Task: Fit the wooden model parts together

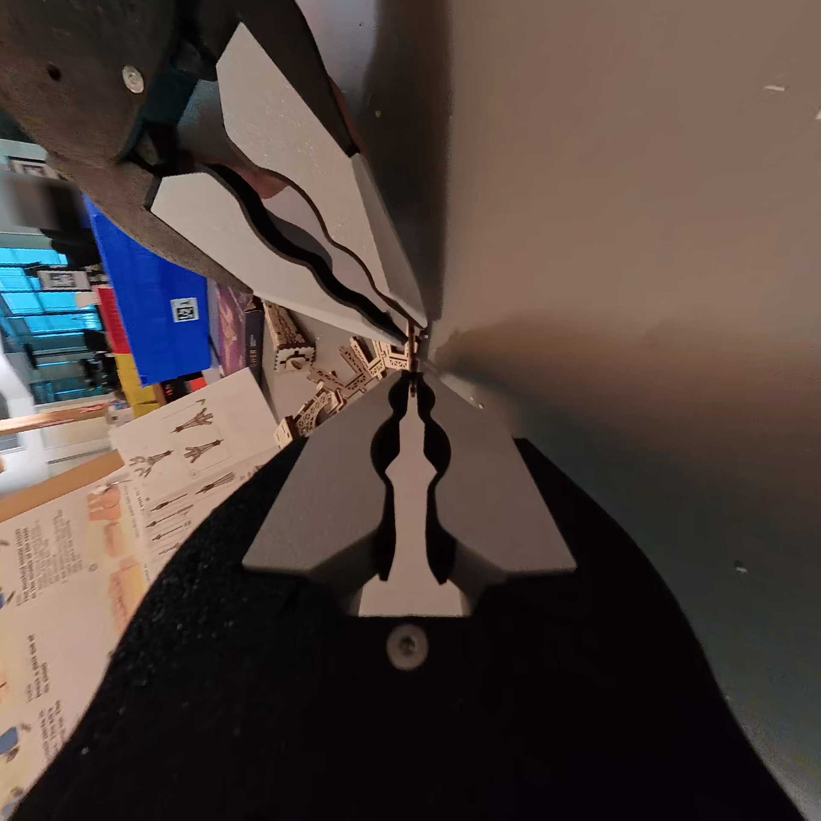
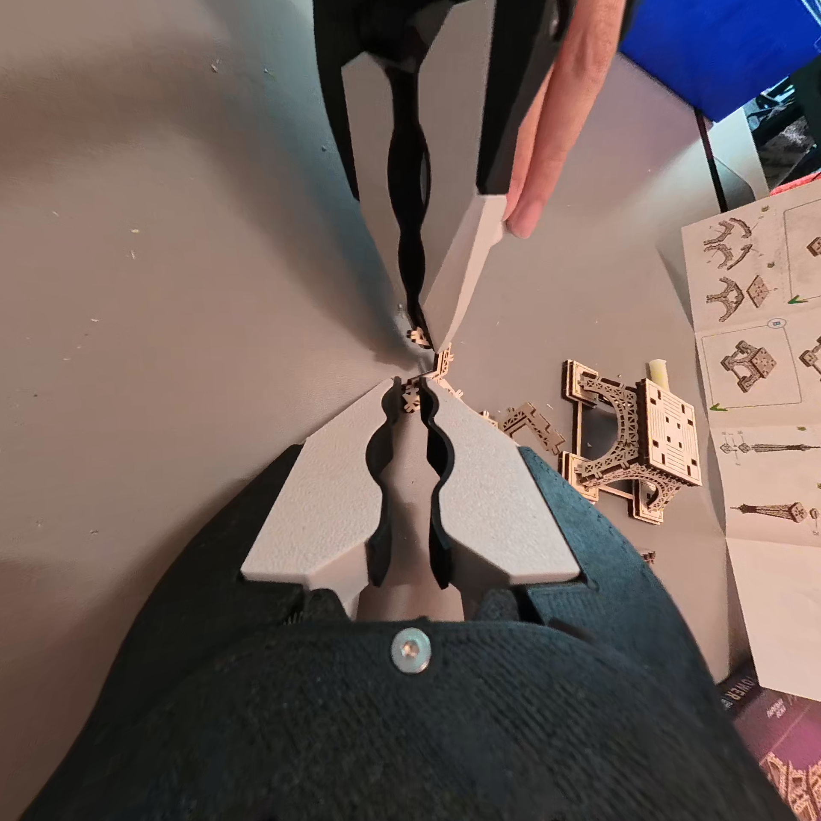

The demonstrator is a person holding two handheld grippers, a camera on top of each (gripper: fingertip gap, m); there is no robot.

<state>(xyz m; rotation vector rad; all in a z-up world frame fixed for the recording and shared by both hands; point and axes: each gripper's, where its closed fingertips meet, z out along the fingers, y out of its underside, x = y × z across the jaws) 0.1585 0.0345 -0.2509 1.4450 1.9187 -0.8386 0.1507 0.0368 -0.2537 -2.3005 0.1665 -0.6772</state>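
My right gripper (image 2: 409, 384) is shut on a small pale wooden lattice part (image 2: 409, 398) just above the grey table. My left gripper (image 2: 427, 344) comes in from the far side, tip to tip with it, and is shut on another small lattice part (image 2: 444, 360). The two parts touch where the tips meet. In the left wrist view my left gripper (image 1: 412, 380) faces the right gripper (image 1: 411, 335), with a thin wooden part (image 1: 413, 355) seen edge-on between them. How the parts join is hidden by the fingers.
An assembled wooden tower base (image 2: 639, 444) and a flat lattice strip (image 2: 531, 424) lie to the right. An instruction sheet (image 2: 764, 400) lies farther right, with a blue box (image 2: 719, 44) behind it. A person's fingers (image 2: 555, 133) rest along the left gripper. More loose wooden parts (image 1: 346, 382) lie on the grey table (image 2: 177, 311). The grippers are tip to tip, or close to it.
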